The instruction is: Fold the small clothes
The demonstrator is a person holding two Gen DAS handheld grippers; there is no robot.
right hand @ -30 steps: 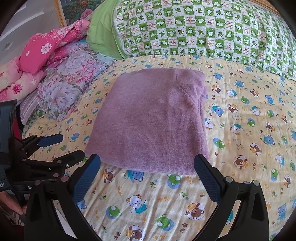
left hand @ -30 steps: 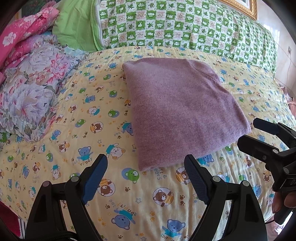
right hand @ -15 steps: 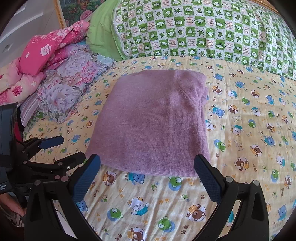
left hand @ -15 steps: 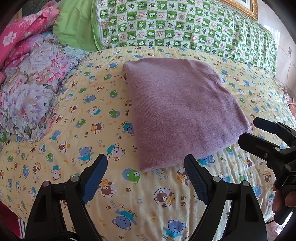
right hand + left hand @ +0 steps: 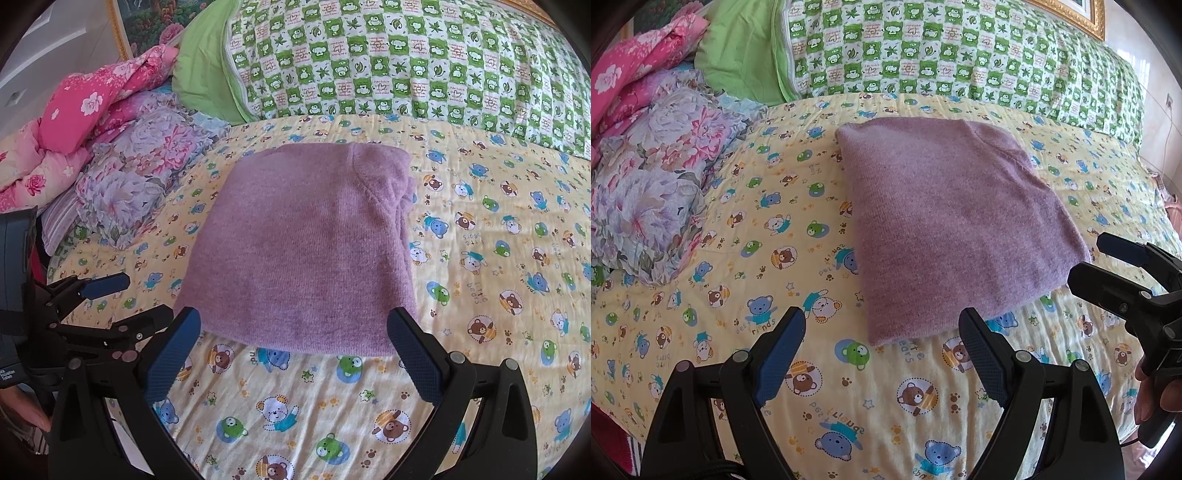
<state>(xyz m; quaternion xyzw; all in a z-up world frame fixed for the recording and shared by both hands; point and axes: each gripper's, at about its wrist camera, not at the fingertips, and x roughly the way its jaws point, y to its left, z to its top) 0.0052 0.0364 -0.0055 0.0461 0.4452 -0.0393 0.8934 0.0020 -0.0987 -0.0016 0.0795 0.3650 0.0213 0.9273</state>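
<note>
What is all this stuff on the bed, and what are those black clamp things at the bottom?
Folded sweater: one, mauve knit, flat on the middle of the sheet.
Bed sheet: one, yellow with cartoon bears, under everything.
Checked quilt: one, green and white, along the far side.
Floral bedding: a pile, lilac and pink, at the left.
Pink quilt: one, with white flowers, behind the floral pile.
Picture frame: one, gilt, on the wall.
Left tool: black with blue pads, open, holding nothing.
Right tool: same, open, holding nothing.

A green checked quilt [image 5: 424, 66] lies along the far edge of the bear-print bed [image 5: 498, 229], with floral bedding [image 5: 125, 181] piled at its left edge.
</note>
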